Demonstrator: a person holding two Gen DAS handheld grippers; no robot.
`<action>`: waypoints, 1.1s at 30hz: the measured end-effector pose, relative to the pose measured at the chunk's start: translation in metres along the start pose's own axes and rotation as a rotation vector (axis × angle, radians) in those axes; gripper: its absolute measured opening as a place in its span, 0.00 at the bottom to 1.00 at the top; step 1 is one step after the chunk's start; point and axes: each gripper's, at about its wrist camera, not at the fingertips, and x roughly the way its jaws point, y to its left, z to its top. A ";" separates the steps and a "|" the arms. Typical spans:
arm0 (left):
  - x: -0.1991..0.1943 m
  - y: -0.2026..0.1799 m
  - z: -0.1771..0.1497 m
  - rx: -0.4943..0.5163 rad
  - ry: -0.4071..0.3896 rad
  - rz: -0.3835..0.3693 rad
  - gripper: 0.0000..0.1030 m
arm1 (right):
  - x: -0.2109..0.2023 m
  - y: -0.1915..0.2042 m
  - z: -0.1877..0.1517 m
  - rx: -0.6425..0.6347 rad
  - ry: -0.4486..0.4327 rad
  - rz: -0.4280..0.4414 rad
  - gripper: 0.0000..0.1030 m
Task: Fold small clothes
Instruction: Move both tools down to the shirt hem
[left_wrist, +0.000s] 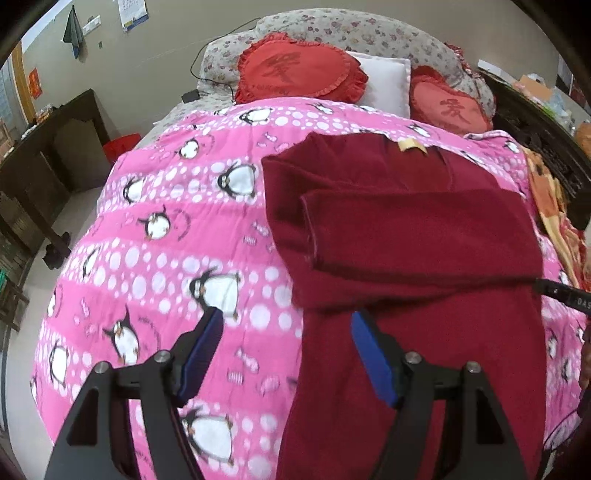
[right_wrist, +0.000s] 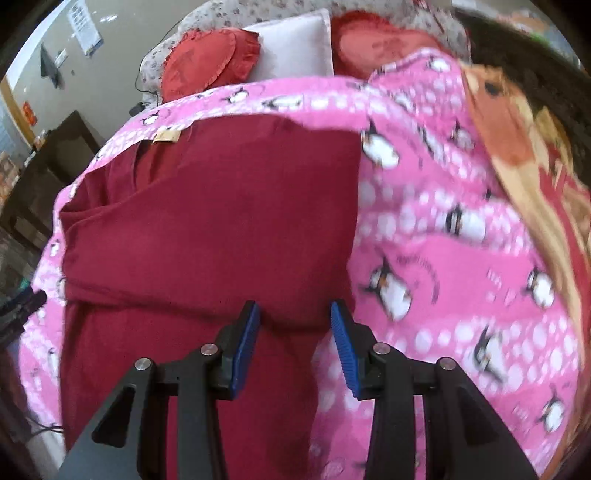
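left tongs (left_wrist: 288, 326): lower centre of left wrist view, jaws wide apart, holding nothing. Left blue pad (left_wrist: 201, 354) is over the quilt; the other pad is over the garment's left edge. Contact with the fabric: cannot tell.
quilt (left_wrist: 166, 236): pink, with penguins and white dots, covers the bed. Fills left and middle of left wrist view and the right half of right wrist view.
garment (left_wrist: 406, 236): dark red, lies on the quilt, centre-right in left wrist view. A sleeve (left_wrist: 417, 229) is folded across the body, running left to right. Tan label (left_wrist: 412, 146) sits at its upper edge, toward the pillows. Lower part runs down to the bottom of the frame.
pillows: two red heart cushions (left_wrist: 301, 70) with a white pillow (left_wrist: 388, 81) between them, top of frame, beyond the quilt.
right tongs (right_wrist: 293, 321): lower centre of right wrist view, jaws partly open, nothing between the blue pads (right_wrist: 245, 343). They straddle the garment's right edge, where the folded upper part meets the lower part. Contact: cannot tell, view blurred.
blanket (right_wrist: 517, 133): orange patterned, right edge of right wrist view, beside the quilt.
dark furniture (left_wrist: 55, 147): left edge of left wrist view, against the wall.
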 end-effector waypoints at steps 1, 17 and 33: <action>-0.002 0.001 -0.004 -0.001 0.004 -0.005 0.76 | -0.002 0.000 -0.004 0.005 0.013 0.020 0.17; -0.027 0.032 -0.093 -0.071 0.144 -0.150 0.82 | -0.049 0.004 -0.128 -0.079 0.153 0.057 0.21; -0.047 0.039 -0.176 -0.049 0.314 -0.246 0.81 | -0.072 -0.017 -0.215 -0.019 0.246 0.178 0.27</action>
